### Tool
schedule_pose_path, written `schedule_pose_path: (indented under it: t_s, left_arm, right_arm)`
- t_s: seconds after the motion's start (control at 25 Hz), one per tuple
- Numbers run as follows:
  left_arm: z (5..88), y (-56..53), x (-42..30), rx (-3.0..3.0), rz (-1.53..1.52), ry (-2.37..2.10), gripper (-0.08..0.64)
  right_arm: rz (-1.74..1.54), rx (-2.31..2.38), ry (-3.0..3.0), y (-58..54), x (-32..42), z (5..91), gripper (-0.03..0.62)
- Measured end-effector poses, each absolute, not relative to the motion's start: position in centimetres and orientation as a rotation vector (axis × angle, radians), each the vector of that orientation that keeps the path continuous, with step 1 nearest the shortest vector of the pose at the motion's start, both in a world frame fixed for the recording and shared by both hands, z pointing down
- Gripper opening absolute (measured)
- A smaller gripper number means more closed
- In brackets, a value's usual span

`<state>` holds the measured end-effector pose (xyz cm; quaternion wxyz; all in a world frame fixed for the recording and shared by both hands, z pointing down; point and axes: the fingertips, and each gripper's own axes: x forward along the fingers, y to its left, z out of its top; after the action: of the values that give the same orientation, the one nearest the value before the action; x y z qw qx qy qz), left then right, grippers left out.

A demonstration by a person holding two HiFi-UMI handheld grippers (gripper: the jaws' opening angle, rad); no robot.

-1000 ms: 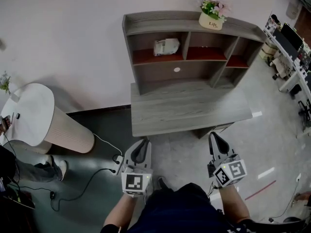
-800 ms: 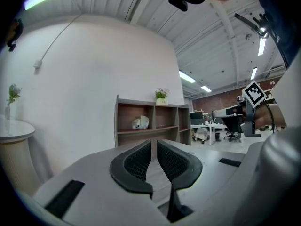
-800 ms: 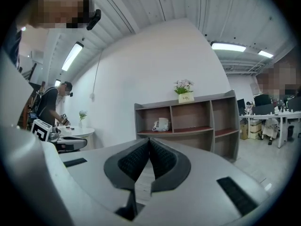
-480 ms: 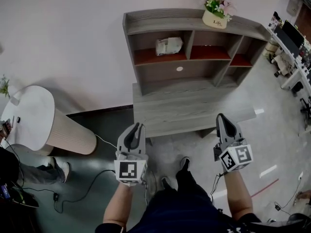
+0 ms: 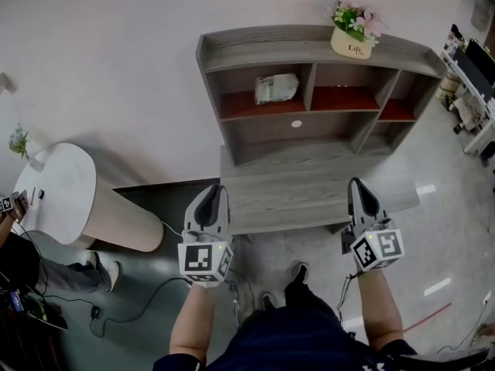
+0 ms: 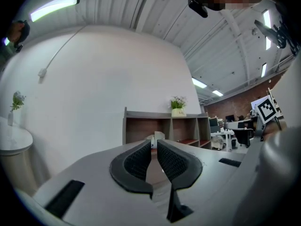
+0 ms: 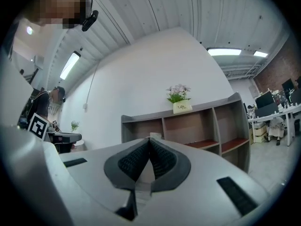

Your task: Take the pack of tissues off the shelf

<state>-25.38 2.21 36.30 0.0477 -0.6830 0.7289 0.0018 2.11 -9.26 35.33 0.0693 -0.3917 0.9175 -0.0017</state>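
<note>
On shelf (image 5: 263, 51): pack of tissues (image 5: 276, 88); left gripper (image 5: 219, 189), right gripper (image 5: 355, 183) empty.

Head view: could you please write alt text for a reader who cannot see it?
From above, a person holds the left tongs and right tongs, both empty, near a grey desk's front. On the shelf behind it, a pack of tissues lies in the upper left compartment; a flower pot stands on top.

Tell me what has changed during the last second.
Both the left hand-held gripper and the right hand-held gripper moved forward, nearer to the shelf; neither took hold of anything. The pack of tissues stayed in its upper left compartment, the flower pot on top.
</note>
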Motion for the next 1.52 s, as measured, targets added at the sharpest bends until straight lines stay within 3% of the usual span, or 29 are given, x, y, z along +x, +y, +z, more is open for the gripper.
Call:
schedule_pose_path:
  t_s: [0.72, 1.2, 1.52]
  left_arm:
    - [33.3, -8.3, -22.8, -2.016, -0.023, 2.201, 0.054]
    - [32.9, -15.6, -23.6, -2.067, -0.236, 2.081, 0.055]
    - [32.5, -22.7, -26.1, -2.109, -0.375, 1.963, 0.104]
  right_arm:
    - [-0.17, -1.054, 2.791, -20.3, 3.4, 36.3, 0.011]
    - [-0.226, -1.056, 2.818, -23.5, 2.1, 37.2, 0.011]
    - [-0.25, -1.188, 2.762, -25.2, 2.2, 37.0, 0.011]
